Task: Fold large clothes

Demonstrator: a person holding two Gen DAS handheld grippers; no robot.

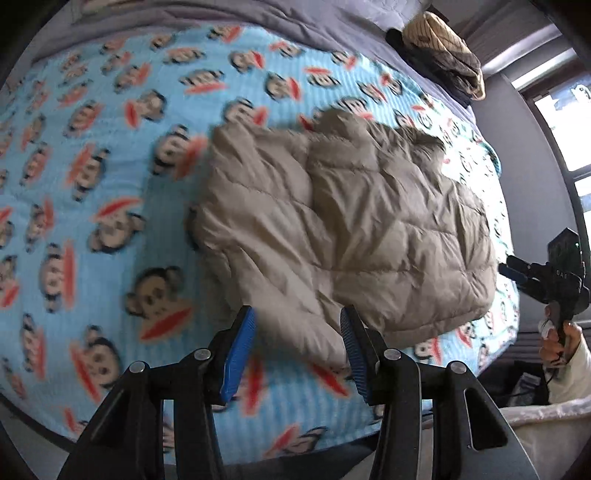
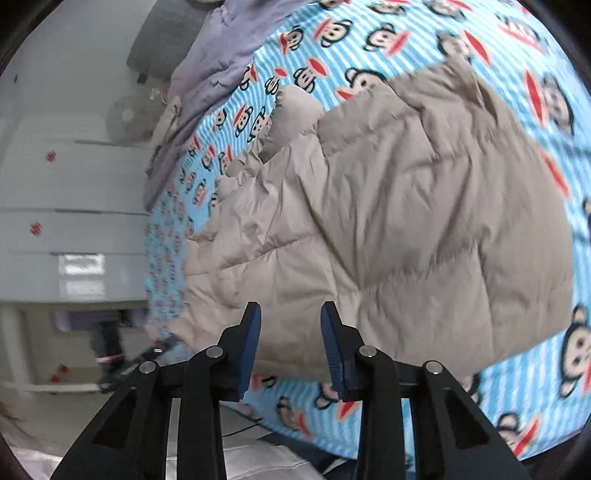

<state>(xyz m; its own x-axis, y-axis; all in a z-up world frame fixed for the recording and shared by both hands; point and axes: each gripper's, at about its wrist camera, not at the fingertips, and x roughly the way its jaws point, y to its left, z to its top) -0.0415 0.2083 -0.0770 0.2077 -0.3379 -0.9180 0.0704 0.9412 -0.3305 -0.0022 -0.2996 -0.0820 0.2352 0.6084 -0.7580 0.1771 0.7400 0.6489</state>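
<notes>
A beige quilted puffer jacket (image 1: 343, 229) lies folded on a bed covered by a blue monkey-print blanket (image 1: 92, 184). My left gripper (image 1: 297, 325) is open and empty, hovering just above the jacket's near corner. In the right wrist view the same jacket (image 2: 406, 221) fills the middle, on the blanket (image 2: 498, 387). My right gripper (image 2: 290, 321) is open and empty, just over the jacket's near edge. The right gripper also shows in the left wrist view (image 1: 513, 271), held in a hand off the bed's right side.
A pile of dark and cream clothes (image 1: 436, 51) sits at the bed's far right on a grey duvet (image 1: 295, 22). A window (image 1: 565, 129) is at right. White drawers (image 2: 74, 221) stand left of the bed. A white basket (image 1: 554, 424) sits low right.
</notes>
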